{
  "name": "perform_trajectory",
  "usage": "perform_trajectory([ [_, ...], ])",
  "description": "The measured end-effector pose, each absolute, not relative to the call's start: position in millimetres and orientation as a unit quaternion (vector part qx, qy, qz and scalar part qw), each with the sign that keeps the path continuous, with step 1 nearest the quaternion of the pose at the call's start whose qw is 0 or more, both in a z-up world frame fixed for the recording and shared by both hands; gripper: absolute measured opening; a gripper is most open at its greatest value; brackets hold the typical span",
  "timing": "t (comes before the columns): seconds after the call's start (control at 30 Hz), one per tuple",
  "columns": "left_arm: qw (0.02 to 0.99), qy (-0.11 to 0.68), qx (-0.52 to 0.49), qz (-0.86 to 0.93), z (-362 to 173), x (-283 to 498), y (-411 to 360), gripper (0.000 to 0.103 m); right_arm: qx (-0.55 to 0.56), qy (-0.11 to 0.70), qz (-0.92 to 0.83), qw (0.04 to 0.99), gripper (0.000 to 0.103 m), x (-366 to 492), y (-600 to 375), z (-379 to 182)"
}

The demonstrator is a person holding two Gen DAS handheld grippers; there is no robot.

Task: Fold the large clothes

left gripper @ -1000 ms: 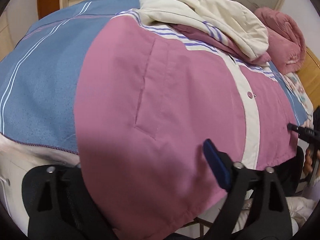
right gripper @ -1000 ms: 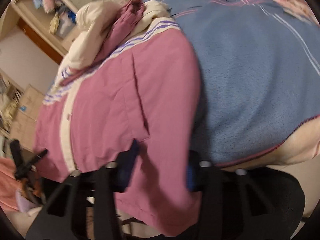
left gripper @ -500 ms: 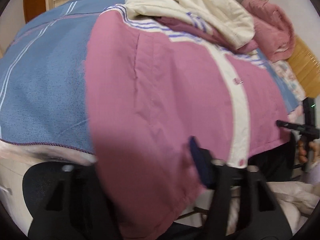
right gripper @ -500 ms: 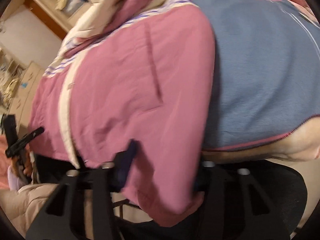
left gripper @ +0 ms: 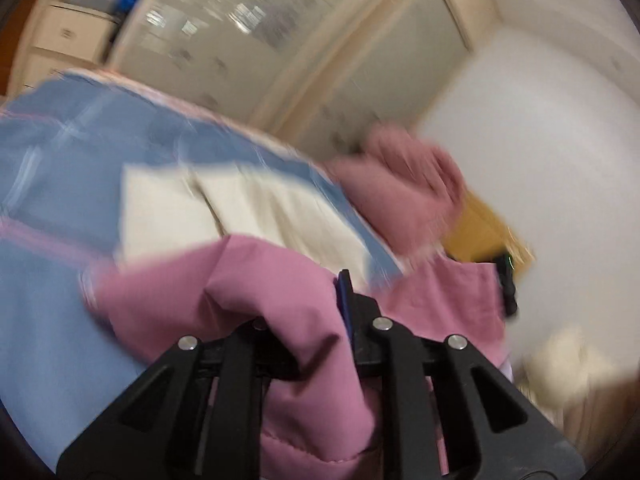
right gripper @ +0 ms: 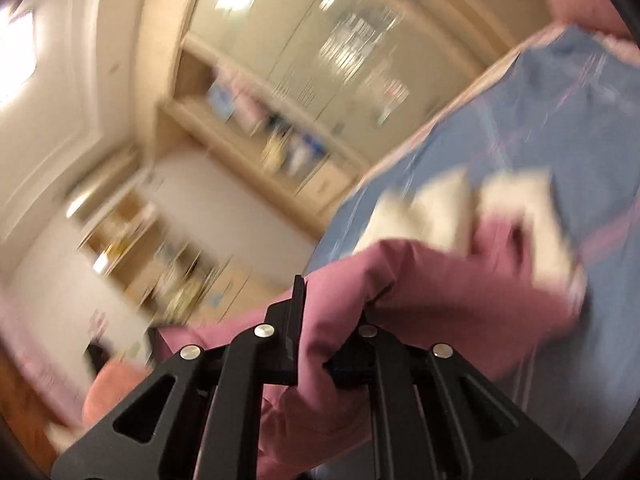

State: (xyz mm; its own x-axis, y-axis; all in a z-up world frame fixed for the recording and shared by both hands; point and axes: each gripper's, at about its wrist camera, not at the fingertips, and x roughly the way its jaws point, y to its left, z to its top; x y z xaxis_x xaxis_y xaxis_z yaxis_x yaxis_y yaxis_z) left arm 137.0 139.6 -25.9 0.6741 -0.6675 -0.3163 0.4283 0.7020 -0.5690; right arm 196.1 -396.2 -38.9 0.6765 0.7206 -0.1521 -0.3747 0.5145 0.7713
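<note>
Pink garment (left gripper: 280, 280) bunches between blue blanket (left gripper: 48, 320) and wardrobe (left gripper: 240, 40).

Matt pink woven cloth on the jacket (left gripper: 304, 360), soft creases at the pinch. Left gripper (left gripper: 308, 320): matt black plastic with shiny metal rivets. The blue blanket (left gripper: 48, 320) looks like fuzzy fleece, though blur makes that uncertain. Glossy wardrobe doors (right gripper: 320, 52) catch the light.
</note>
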Motion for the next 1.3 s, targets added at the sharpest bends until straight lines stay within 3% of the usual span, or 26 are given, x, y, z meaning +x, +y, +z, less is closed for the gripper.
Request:
perform_trajectory([
  [0.1, 0.893, 0.269, -0.299, -0.203, -25, 227, 176, 0.023, 0.418, 0.251, 0.226, 0.843, 0.01, 277, -416, -44],
  [0.17, 0.859, 0.296, -0.377, -0.18, -51, 287, 205, 0.05, 0.431, 0.27, 0.178, 0.842, 0.012, 326, -419, -62],
  [0.2, 0.849, 0.309, -0.393, -0.171, -69, 315, 214, 0.071, 0.437, 0.288, 0.157, 0.837, 0.015, 348, -422, -76],
  [0.27, 0.837, 0.336, -0.414, -0.124, -104, 344, 223, 0.074, 0.459, 0.329, 0.14, 0.813, 0.023, 377, -426, -107],
  [0.33, 0.813, 0.354, -0.451, -0.106, -137, 360, 233, 0.087, 0.491, 0.352, 0.145, 0.784, 0.041, 394, -428, -139],
  [0.43, 0.801, 0.304, -0.506, -0.097, -163, 353, 262, 0.091, 0.534, 0.363, 0.176, 0.743, 0.045, 408, -443, -172],
  [0.53, 0.829, 0.267, -0.489, -0.046, -159, 333, 272, 0.092, 0.565, 0.357, 0.21, 0.714, 0.046, 410, -459, -182],
  [0.67, 0.934, 0.23, -0.274, 0.003, -104, 312, 203, 0.092, 0.551, 0.34, 0.205, 0.734, 0.055, 399, -475, -160],
  [0.77, 0.974, 0.204, -0.088, 0.033, -79, 303, 127, 0.094, 0.524, 0.328, 0.174, 0.766, 0.072, 390, -475, -137],
  [0.8, 0.977, 0.206, -0.049, 0.036, -78, 306, 104, 0.094, 0.498, 0.322, 0.138, 0.793, 0.089, 384, -474, -128],
  [0.87, 0.977, 0.211, -0.005, 0.02, -80, 301, 66, 0.094, 0.425, 0.284, 0.057, 0.858, 0.099, 367, -468, -101],
  [1.07, 0.974, 0.228, 0.013, 0.003, -93, 305, 27, 0.095, 0.158, 0.275, 0.026, 0.948, 0.099, 351, -361, -47],
  [1.2, 0.968, 0.252, -0.004, 0.0, -113, 305, 33, 0.095, -0.002, 0.294, 0.051, 0.954, 0.099, 339, -280, -57],
  [1.3, 0.961, 0.278, -0.006, 0.006, -134, 322, 38, 0.095, -0.057, 0.323, 0.037, 0.944, 0.099, 359, -250, -81],
])
